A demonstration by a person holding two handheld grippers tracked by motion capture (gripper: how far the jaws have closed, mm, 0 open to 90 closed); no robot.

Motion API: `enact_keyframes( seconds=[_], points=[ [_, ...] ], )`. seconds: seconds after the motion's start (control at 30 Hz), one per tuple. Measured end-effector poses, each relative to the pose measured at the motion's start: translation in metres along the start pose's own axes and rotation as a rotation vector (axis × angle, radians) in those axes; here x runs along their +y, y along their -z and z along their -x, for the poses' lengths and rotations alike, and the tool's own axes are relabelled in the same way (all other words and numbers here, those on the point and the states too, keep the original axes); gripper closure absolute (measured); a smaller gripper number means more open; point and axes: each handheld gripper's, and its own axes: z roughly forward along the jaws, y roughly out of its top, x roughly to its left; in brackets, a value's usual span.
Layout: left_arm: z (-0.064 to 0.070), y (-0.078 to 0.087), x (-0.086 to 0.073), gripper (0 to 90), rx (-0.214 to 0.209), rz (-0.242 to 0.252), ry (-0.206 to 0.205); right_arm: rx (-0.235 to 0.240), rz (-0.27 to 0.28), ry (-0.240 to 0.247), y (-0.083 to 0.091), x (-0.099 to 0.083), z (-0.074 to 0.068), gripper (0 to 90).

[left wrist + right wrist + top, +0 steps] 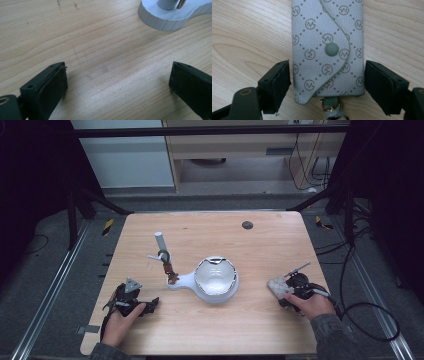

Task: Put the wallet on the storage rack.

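- Wooden table (pixel 210 330): seen whole from the high view, pale grain, a small dark round mark (pixel 247 225) near the far edge; in both gripper views, just close-up planks.
- White stand (pixel 210 282) at the table's middle: in the high view a round dish on a flat base, with a thin post (pixel 161 246) rising from the base's left lobe and something brown hanging at its foot. In the left gripper view, merely the ribbed edge of that base (pixel 160 21) at top right, plus the grey foot of the post.
- Left gripper (pixel 131 301) (pixel 117 82): held low at the near left, just off the stand's base. Jaws wide apart over bare wood, touching nothing, as the left gripper view makes plain; too small in the high view to judge.
- Right gripper (pixel 287 292) (pixel 327 85): at the near right, well apart from the stand. Jaws spread on either side of the pouch, left one close against its edge, right one with a slim gap; not clamped.
- Grey key pouch (pixel 328 50): flat on the table between the right gripper's jaws. A pale blob (pixel 278 286) in the high view; up close, a monogram pattern, a curved flap, a round snap (pixel 332 49) and a brass ring (pixel 329 106) at the near end.
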Motion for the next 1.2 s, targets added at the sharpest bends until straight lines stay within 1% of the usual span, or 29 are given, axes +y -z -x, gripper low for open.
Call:
enact_keyframes(
  seconds=[0.13,0.2,0.37,0.5,0.57,0.67,0.73,0.8,0.97,1.07,1.1,1.2],
  points=[
    [0.000,0.000,0.000,1.1,-0.001,0.002,0.000,-0.015,-0.007,0.018,-0.003,0.000,0.000,25.7],
    [0.000,0.000,0.000,1.1,0.000,0.001,0.000,-0.015,-0.007,0.015,-0.002,0.000,0.000,26.6],
    [0.000,0.000,0.000,1.0,-0.001,-0.002,-0.004,-0.026,-0.008,0.048,0.000,0.001,-0.001,30.0],
    [0.000,0.000,0.000,1.0,-0.001,-0.002,-0.005,-0.034,0.001,0.087,0.005,0.001,-0.002,31.1],
    [0.000,0.000,0.000,1.0,-0.001,-0.002,-0.005,-0.031,0.006,0.102,0.009,0.001,-0.004,31.3],
    [0.000,0.000,0.000,1.0,-0.002,-0.002,-0.005,-0.037,0.017,0.143,0.016,0.002,-0.007,31.5],
    [0.000,0.000,0.000,1.0,-0.003,-0.003,-0.005,-0.038,0.021,0.163,0.022,0.003,-0.011,31.5],
    [0.000,0.000,0.000,1.0,-0.003,0.000,-0.002,-0.039,0.028,0.198,0.028,0.004,-0.013,31.5],
    [0.001,0.000,0.000,1.0,-0.003,0.000,-0.002,-0.054,0.044,0.254,0.044,0.008,-0.023,31.5],
    [0.000,0.000,0.000,1.0,-0.003,-0.001,-0.003,-0.060,0.052,0.285,0.053,0.012,-0.028,31.5],
    [0.000,0.000,0.000,1.0,-0.003,0.000,-0.003,-0.058,0.054,0.282,0.056,0.013,-0.030,31.5],
    [0.000,0.000,0.000,1.0,-0.003,0.000,-0.002,-0.064,0.061,0.310,0.062,0.019,-0.034,31.6]
  ],
)
